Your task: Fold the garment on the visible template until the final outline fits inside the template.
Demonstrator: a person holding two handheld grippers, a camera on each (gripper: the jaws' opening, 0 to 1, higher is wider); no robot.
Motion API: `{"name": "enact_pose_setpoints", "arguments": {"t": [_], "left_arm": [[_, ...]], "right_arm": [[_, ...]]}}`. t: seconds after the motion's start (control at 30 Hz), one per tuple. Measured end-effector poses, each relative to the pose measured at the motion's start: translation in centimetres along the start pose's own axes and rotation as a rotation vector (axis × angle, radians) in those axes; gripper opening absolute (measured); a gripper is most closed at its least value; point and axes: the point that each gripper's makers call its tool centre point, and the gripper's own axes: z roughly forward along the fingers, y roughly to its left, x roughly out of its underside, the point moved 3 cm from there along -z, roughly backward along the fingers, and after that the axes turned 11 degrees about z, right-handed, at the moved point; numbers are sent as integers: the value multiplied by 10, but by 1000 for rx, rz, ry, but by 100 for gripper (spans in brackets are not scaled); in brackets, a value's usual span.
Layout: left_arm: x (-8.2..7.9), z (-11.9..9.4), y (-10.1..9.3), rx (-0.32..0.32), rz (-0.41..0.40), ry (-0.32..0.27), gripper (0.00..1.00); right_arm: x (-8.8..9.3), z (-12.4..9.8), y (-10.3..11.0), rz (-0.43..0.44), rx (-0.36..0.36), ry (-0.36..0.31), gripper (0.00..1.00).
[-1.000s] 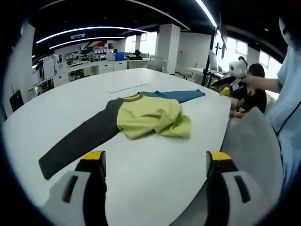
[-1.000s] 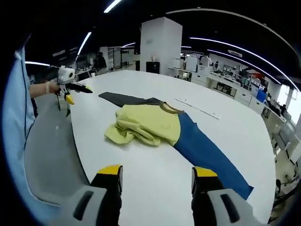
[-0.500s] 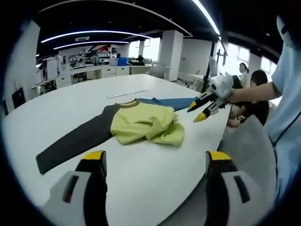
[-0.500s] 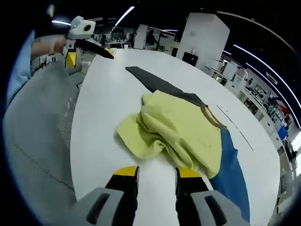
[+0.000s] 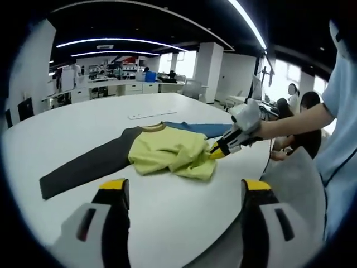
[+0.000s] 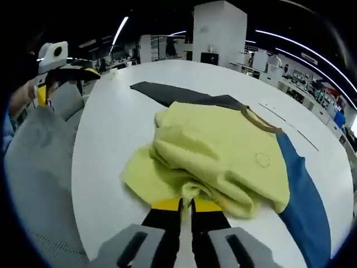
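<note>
A long-sleeved garment lies crumpled on the white table [image 5: 67,123]. Its yellow body [image 5: 167,153] [image 6: 223,151] is bunched, with a dark grey sleeve [image 5: 83,164] [image 6: 167,95] stretched one way and a blue sleeve [image 5: 203,128] [image 6: 304,190] the other. My right gripper [image 6: 186,204] is at the near yellow hem, its jaws closed on a fold of the fabric. In the left gripper view it reaches in from the right [image 5: 217,151]. My left gripper [image 5: 184,187] hovers open over the table's near edge, apart from the garment; a hand holds it up [image 6: 61,70].
A thin pale strip [image 5: 150,114] [image 6: 279,114] lies on the table beyond the collar. A grey padded chair [image 5: 295,184] [image 6: 33,167] stands against the table's near edge. A person [image 5: 304,114] sits at the far right. Desks fill the background.
My right gripper has dropped to the yellow hem, and its jaws have narrowed from open to closed on the fabric. The left gripper stays open, and its view has shifted only slightly.
</note>
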Motion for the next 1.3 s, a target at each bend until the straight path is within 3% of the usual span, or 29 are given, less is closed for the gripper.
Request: {"name": "enact_pose_setpoints", "arguments": {"t": [0.07, 0.2, 0.37, 0.5, 0.67, 0.8, 0.87, 1.0, 1.13, 1.2, 1.3], "left_arm": [[4, 0, 1, -14, 19, 17, 77], [10, 0, -2, -7, 2, 21, 77], [17, 0, -4, -12, -15, 25, 77], [15, -1, -3, -23, -14, 20, 76], [16, -2, 1, -40, -29, 10, 76], [18, -2, 2, -45, -35, 16, 75], [19, -1, 3, -45, -38, 19, 75], [23, 1, 4, -45, -34, 35, 75], [24, 2, 4, -40, -38, 38, 75], [25, 3, 4, -38, -39, 39, 75], [24, 3, 3, -32, -40, 36, 75]], "right_arm": [[-16, -9, 6, 22, -29, -42, 0], [-49, -15, 11, 18, -71, -44, 0], [-94, 2, 11, -26, -108, -32, 0], [-119, 20, 4, -47, -112, -5, 0], [-139, 43, -10, -69, -102, 41, 0], [-159, 56, -22, -50, -93, 12, 0], [-157, 63, -28, -17, -87, 47, 0], [-153, 62, -25, -61, -113, 53, 0], [-139, 50, -16, -240, -159, 58, 0], [-133, 43, -12, -342, -178, 52, 12], [-130, 32, -9, -407, -191, 38, 27]]}}
